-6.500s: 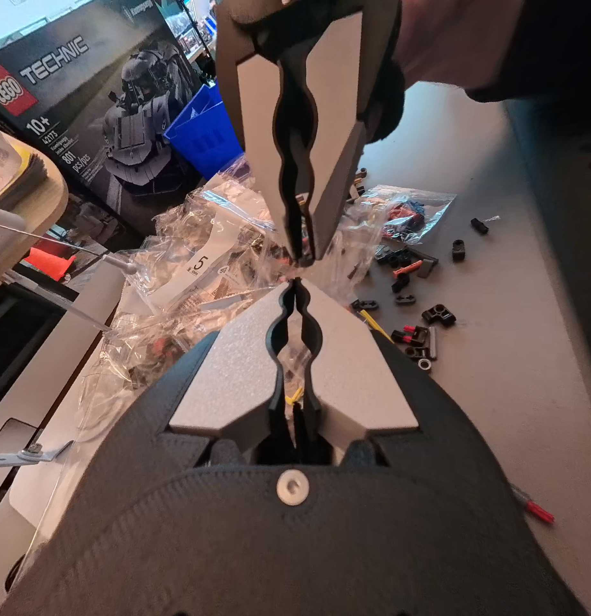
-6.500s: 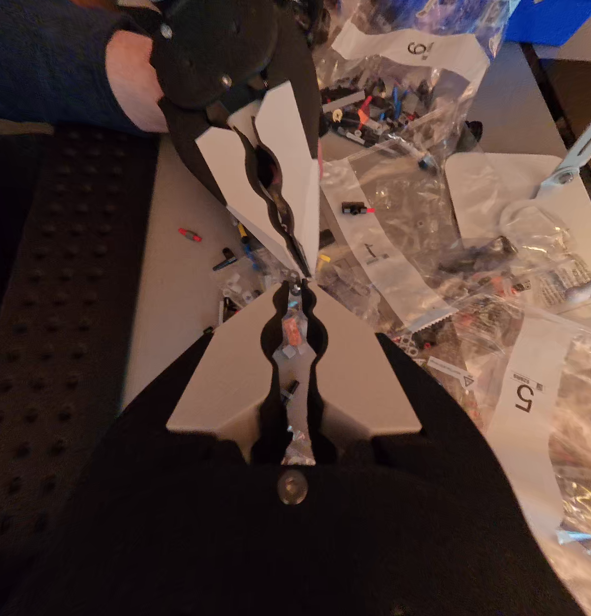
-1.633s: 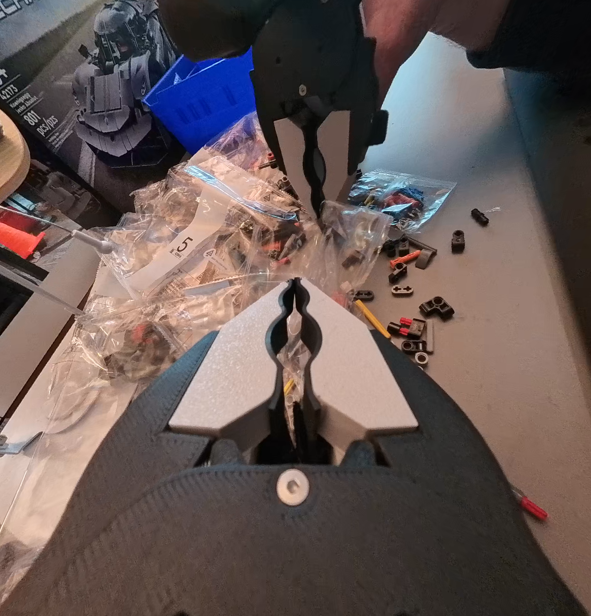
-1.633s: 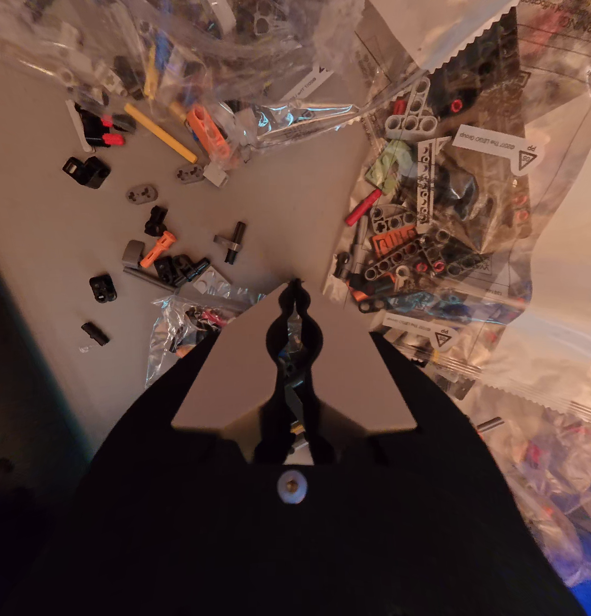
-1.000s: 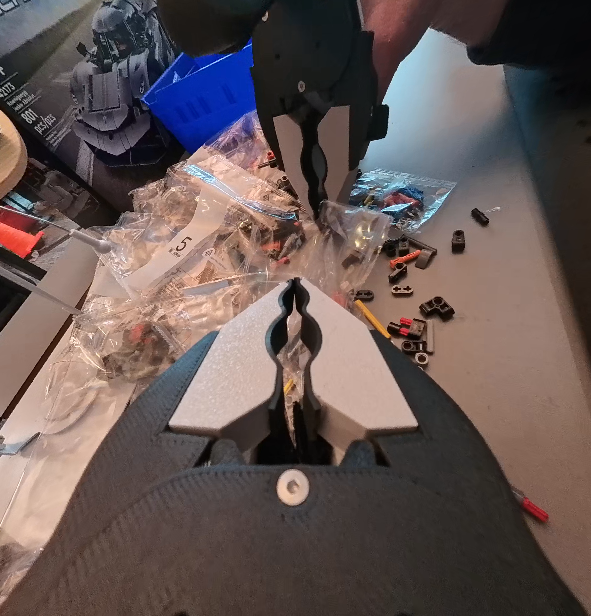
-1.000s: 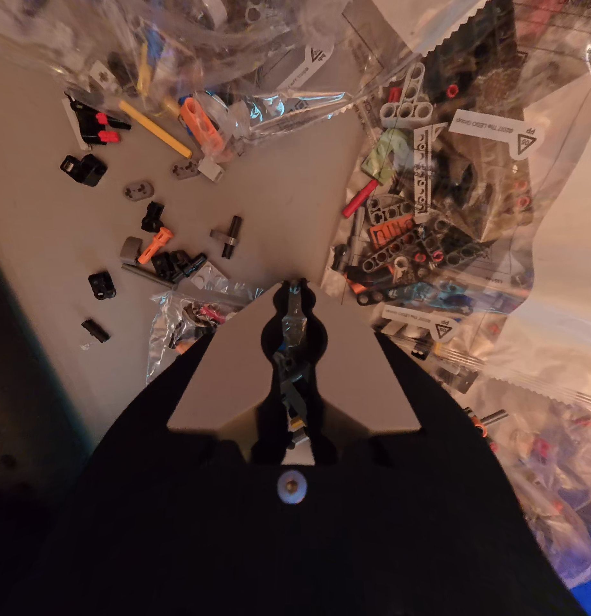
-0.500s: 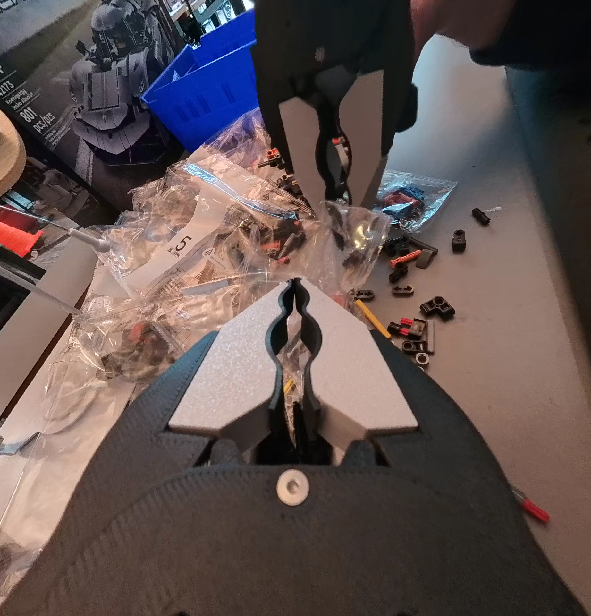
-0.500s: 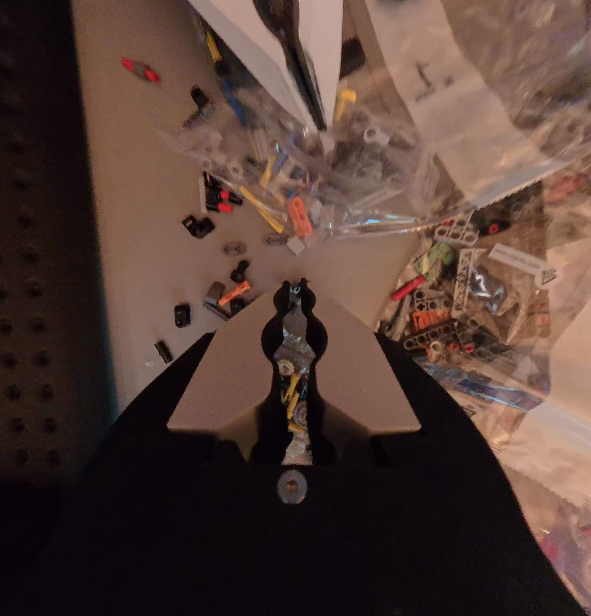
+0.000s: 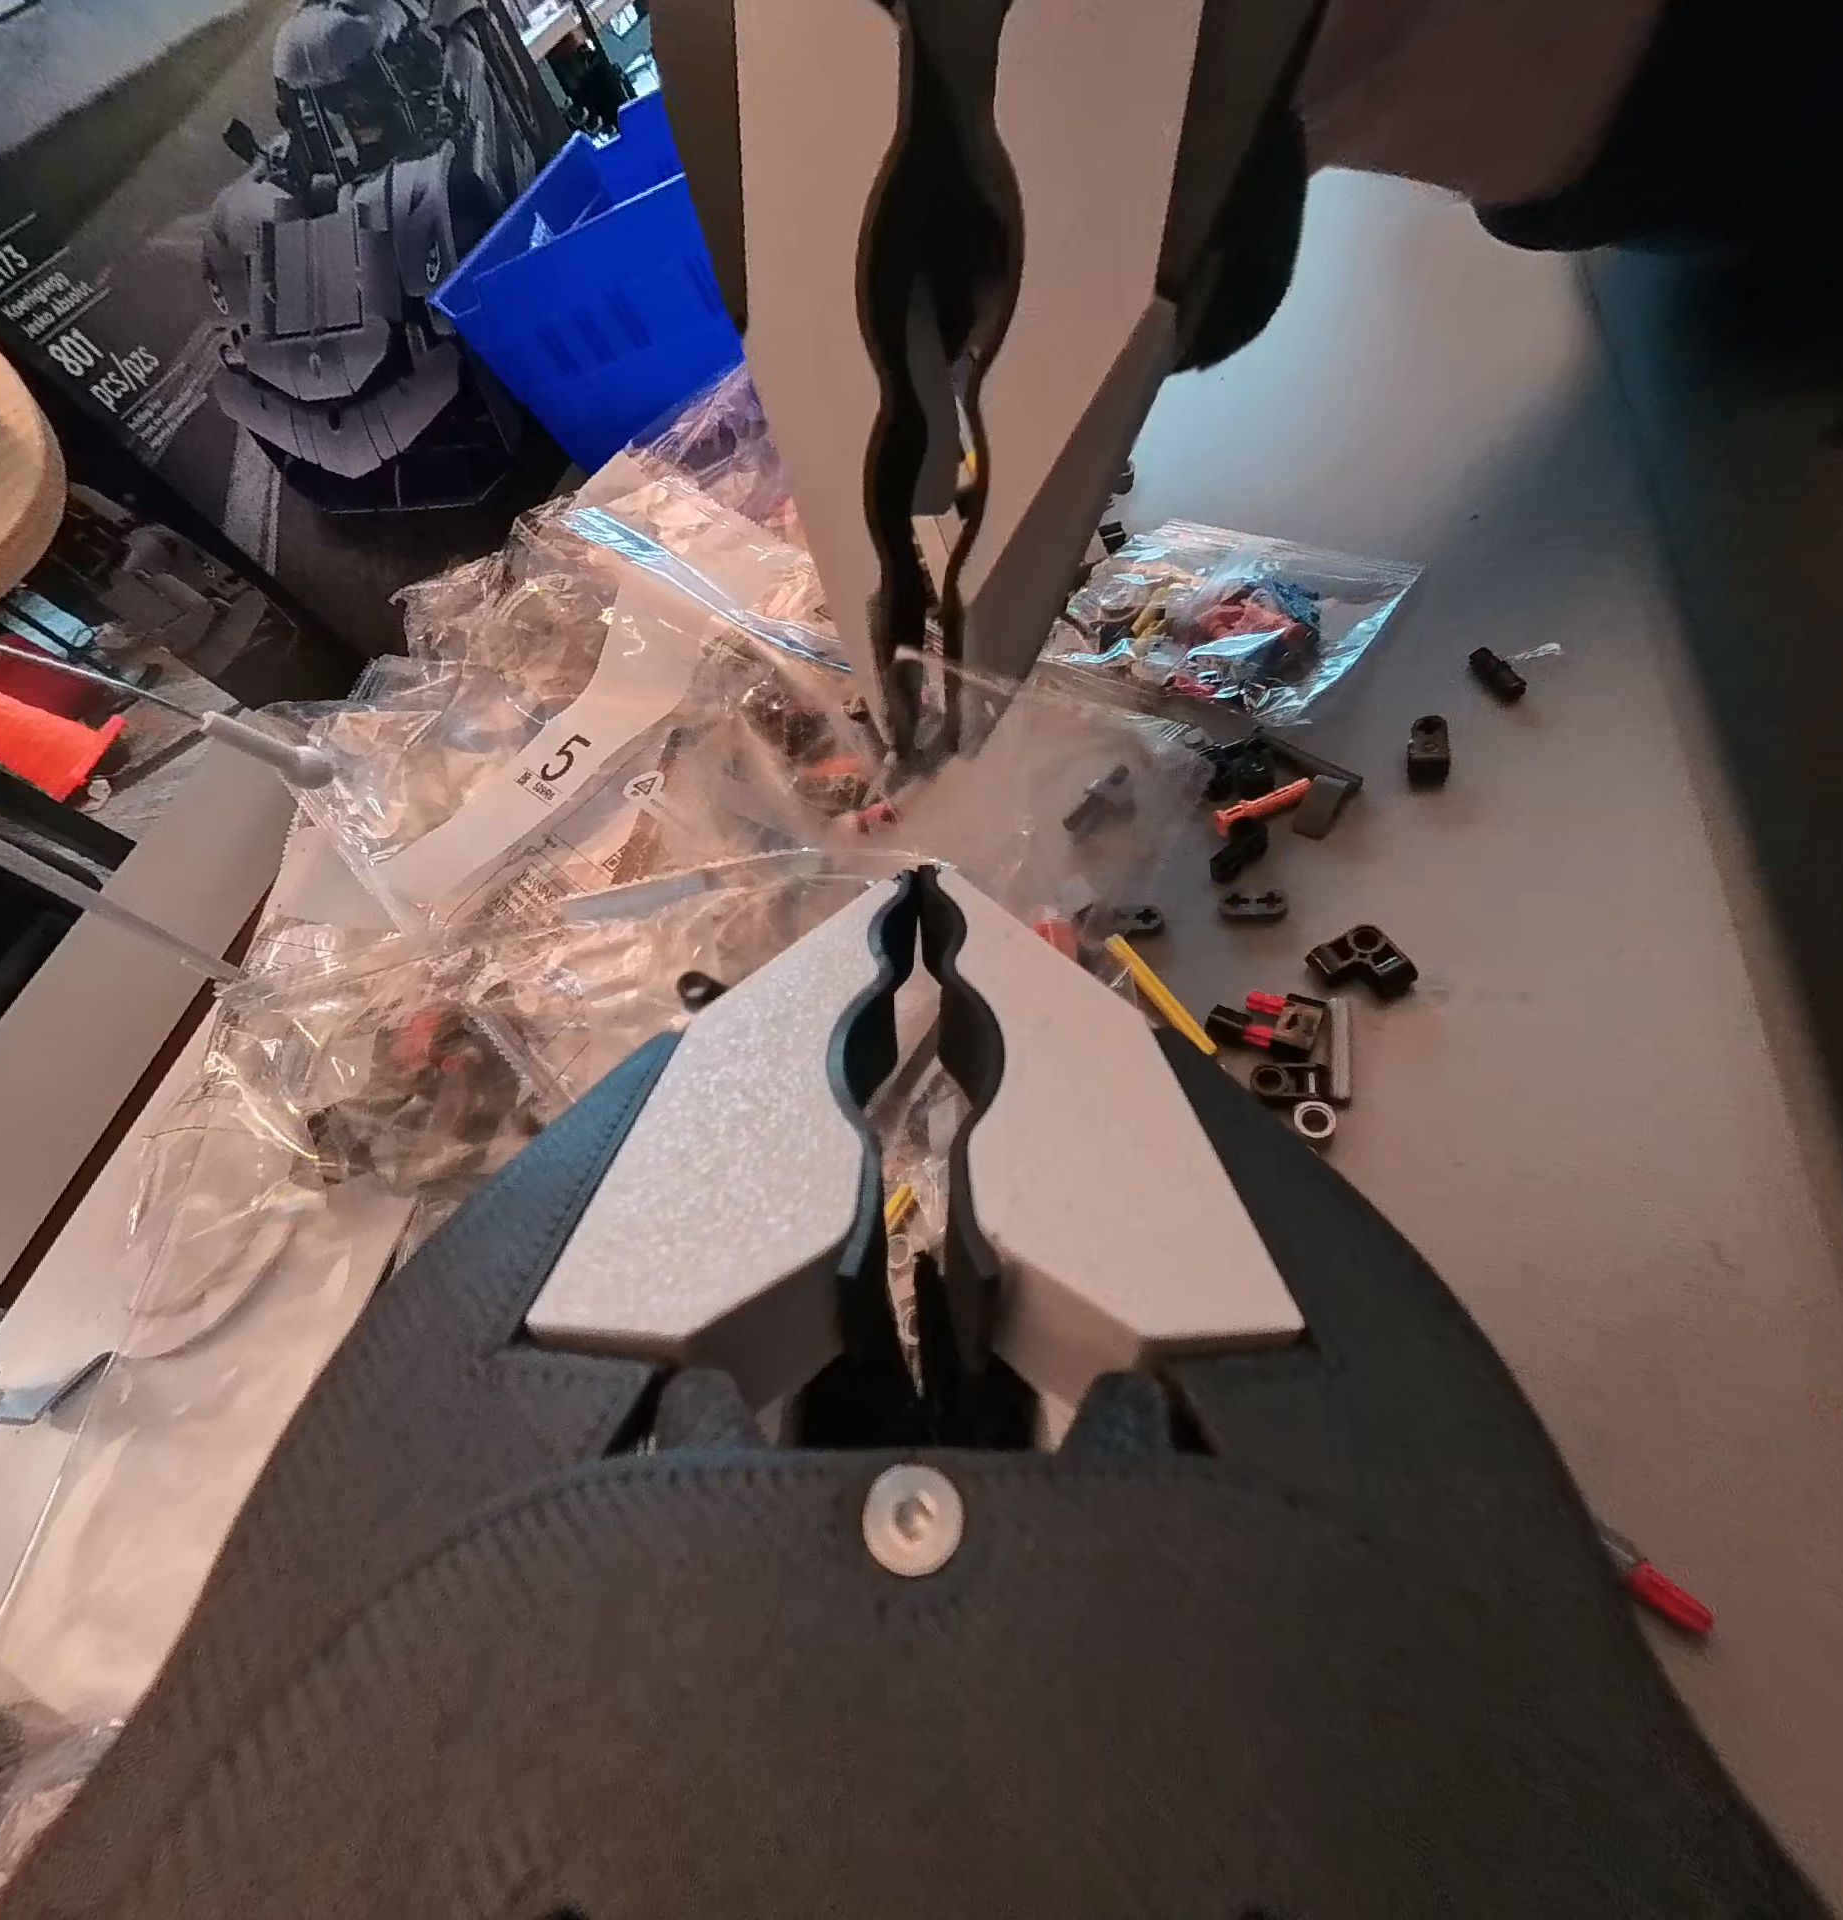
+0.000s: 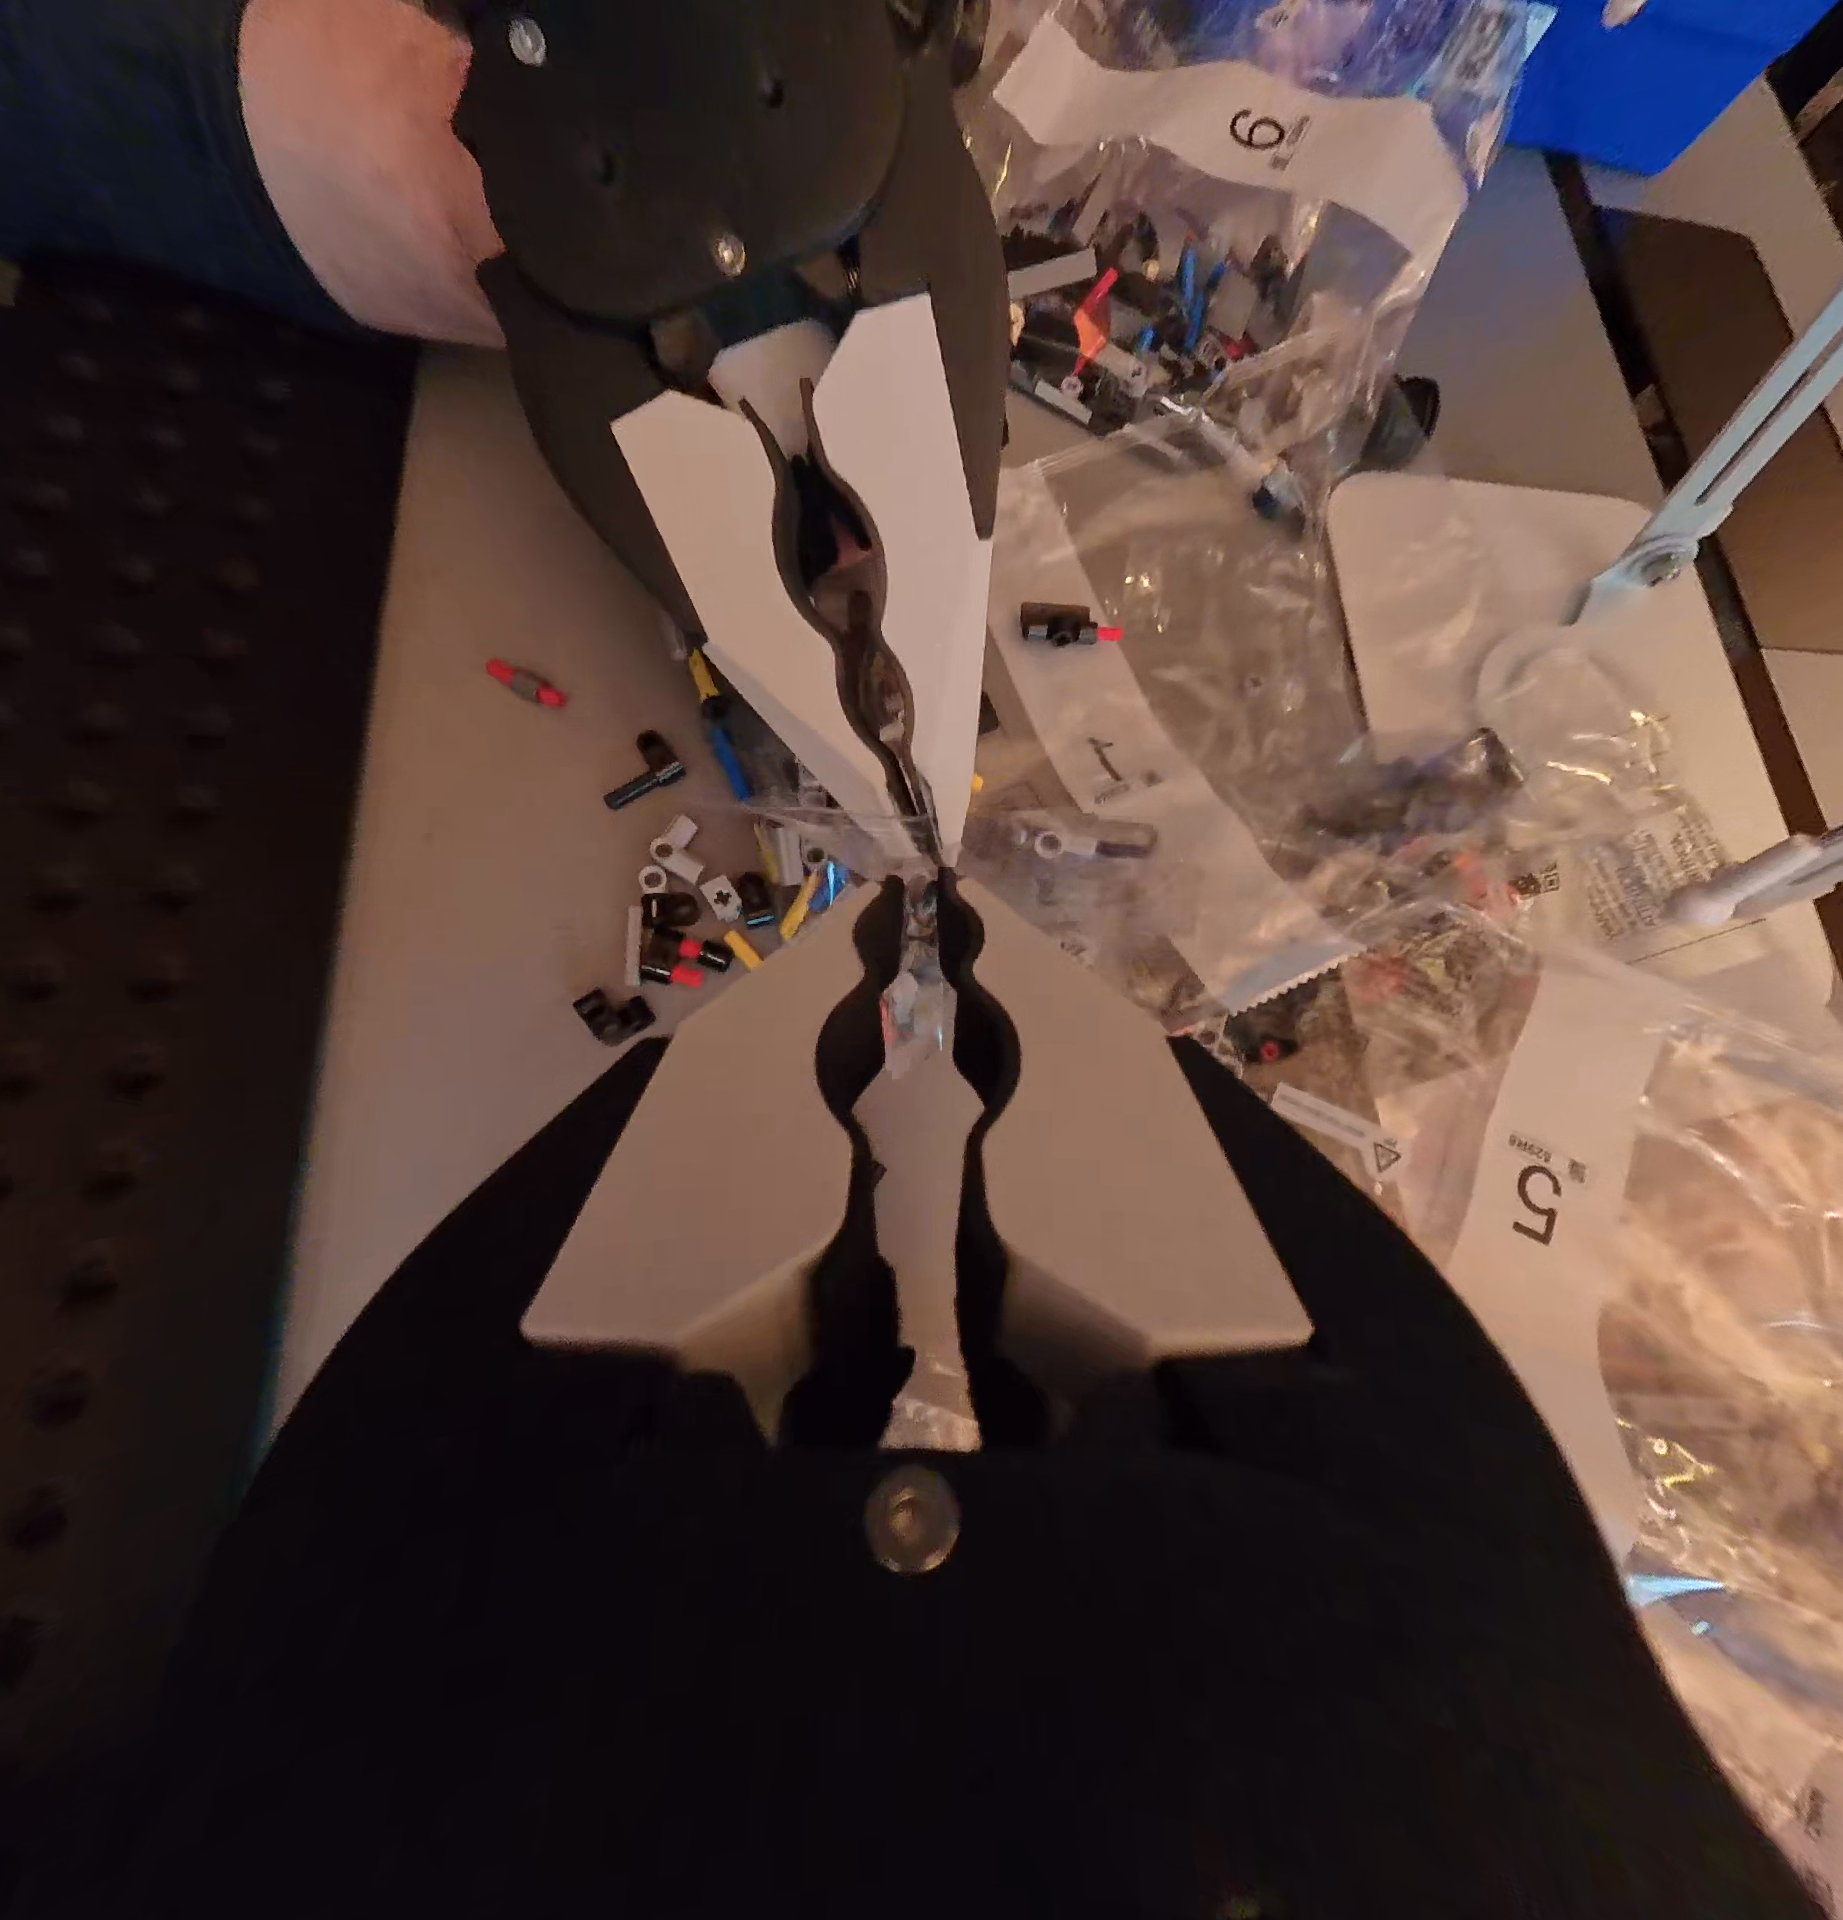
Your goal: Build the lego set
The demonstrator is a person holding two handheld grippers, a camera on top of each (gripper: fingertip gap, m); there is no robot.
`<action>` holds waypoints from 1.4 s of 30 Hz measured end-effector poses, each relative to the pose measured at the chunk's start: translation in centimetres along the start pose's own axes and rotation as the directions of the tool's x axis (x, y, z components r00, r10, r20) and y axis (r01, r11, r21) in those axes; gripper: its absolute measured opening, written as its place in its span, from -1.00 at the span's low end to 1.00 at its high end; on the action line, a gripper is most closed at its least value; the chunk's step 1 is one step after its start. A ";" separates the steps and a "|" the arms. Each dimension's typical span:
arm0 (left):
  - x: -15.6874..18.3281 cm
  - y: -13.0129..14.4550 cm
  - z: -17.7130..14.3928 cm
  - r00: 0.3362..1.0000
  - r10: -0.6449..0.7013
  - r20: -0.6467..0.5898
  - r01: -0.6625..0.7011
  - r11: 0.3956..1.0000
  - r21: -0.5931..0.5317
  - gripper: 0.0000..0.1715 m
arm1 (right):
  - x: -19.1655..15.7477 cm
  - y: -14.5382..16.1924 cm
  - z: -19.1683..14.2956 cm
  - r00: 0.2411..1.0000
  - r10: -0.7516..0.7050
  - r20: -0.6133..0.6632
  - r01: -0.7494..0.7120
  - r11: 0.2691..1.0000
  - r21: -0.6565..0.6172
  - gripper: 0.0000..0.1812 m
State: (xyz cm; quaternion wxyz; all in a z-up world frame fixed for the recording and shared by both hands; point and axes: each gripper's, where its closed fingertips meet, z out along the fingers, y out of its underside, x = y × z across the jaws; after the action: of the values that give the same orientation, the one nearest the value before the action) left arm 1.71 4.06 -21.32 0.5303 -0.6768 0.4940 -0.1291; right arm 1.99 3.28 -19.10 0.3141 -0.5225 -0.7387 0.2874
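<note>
Your left gripper was clenched on a clear plastic bag of small parts. Your right gripper pinched the same bag, tip to tip, just above the counter. Loose pieces lay beside it.

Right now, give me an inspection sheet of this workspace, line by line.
Surface: grey table, bare toward the right edge.
Job's things: clear bag pinched from both sides; loose pieces scattered beside it; numbered bag to the left.
Clutter: zip bag of mixed parts; red pin lying apart.
Grippers: left gripper and right gripper both shut on the clear bag, tips facing.
Cables: nothing seen.
Surroundings: set box, blue bin.
</note>
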 end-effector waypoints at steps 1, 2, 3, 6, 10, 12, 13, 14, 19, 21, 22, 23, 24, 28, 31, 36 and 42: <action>0.0 0.0 0.0 1.000 -0.001 0.000 0.001 1.000 0.001 -1.00 | -0.1 -0.2 0.0 1.000 0.001 0.003 -0.001 1.000 0.014 -0.96; 0.0 0.0 0.0 1.000 -0.001 -0.001 0.001 1.000 0.001 -1.00 | -0.2 -0.3 0.0 1.000 0.002 0.010 -0.002 1.000 0.019 -0.97; 0.0 0.0 0.0 1.000 0.000 -0.002 0.000 1.000 -0.001 -1.00 | -0.2 -0.2 0.2 1.000 0.003 0.013 -0.003 1.000 0.013 -0.96; 0.1 0.2 0.1 1.000 0.004 -0.004 -0.005 1.000 -0.010 -1.00 | -0.6 0.2 0.8 1.000 -0.006 0.027 0.007 1.000 -0.017 -0.96; 0.0 0.1 0.1 1.000 0.002 -0.001 -0.002 1.000 -0.008 -1.00 | -0.8 0.2 0.9 0.999 -0.010 0.043 0.011 1.000 -0.018 -0.96; 0.1 0.1 0.1 1.000 0.002 -0.002 -0.002 1.000 -0.006 -1.00 | -1.1 -0.4 0.6 0.998 -0.019 0.052 0.018 1.000 0.013 -0.96; 0.1 0.1 0.1 1.000 0.002 -0.002 -0.002 1.000 -0.004 -1.00 | -1.0 -0.5 0.3 0.999 -0.021 0.047 0.020 1.000 0.016 -0.96; 0.0 0.1 0.0 1.000 0.001 -0.002 -0.001 1.000 -0.004 -1.00 | -0.9 -0.5 -0.1 0.999 -0.019 0.038 0.018 1.000 0.024 -0.96; 0.1 0.1 0.1 1.000 0.002 -0.004 -0.002 1.000 -0.006 -1.00 | -0.5 -2.0 -1.5 1.000 -0.004 0.023 0.001 0.992 0.126 -0.96; 0.1 0.1 0.1 1.000 0.000 -0.004 0.000 1.000 -0.006 -1.00 | -0.8 -1.8 -1.0 0.999 -0.006 0.046 0.001 0.994 0.106 -0.96; 0.1 0.1 0.1 1.000 0.000 -0.004 -0.001 1.000 -0.006 -1.00 | -0.9 -1.1 -0.4 0.999 -0.009 0.045 0.006 0.998 0.066 -0.96; 0.1 0.1 0.1 1.000 0.002 -0.003 -0.002 1.000 -0.006 -1.00 | -0.9 -0.4 0.2 0.999 -0.013 0.044 0.012 1.000 0.023 -0.96; 0.1 0.1 0.1 1.000 0.002 -0.003 -0.002 1.000 -0.007 -1.00 | -0.9 0.0 0.7 0.999 -0.015 0.045 0.015 1.000 -0.006 -0.96; 0.0 0.3 0.1 1.000 0.007 0.001 -0.007 1.000 -0.020 -1.00 | -0.9 0.7 2.0 0.999 0.003 0.046 0.000 0.999 -0.054 -0.94; 0.1 0.2 0.1 1.000 0.005 -0.002 -0.005 1.000 -0.010 -1.00 | -0.7 0.7 1.8 0.999 0.011 0.039 -0.010 0.999 -0.049 -0.91; 0.0 0.2 0.1 1.000 0.001 -0.001 -0.001 1.000 -0.011 -1.00 | -0.7 0.7 1.4 0.999 0.008 0.041 -0.006 0.999 -0.043 -0.93; 0.0 0.1 0.1 1.000 0.003 -0.001 -0.003 1.000 -0.008 -1.00 | -0.4 1.3 -0.4 0.999 0.027 0.043 -0.026 0.999 -0.024 -0.94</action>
State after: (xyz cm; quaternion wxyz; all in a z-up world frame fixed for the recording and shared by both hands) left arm 1.71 4.06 -21.44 0.5276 -0.6782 0.4957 -0.1264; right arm 3.16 3.34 -19.92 0.2880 -0.5295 -0.7418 0.2940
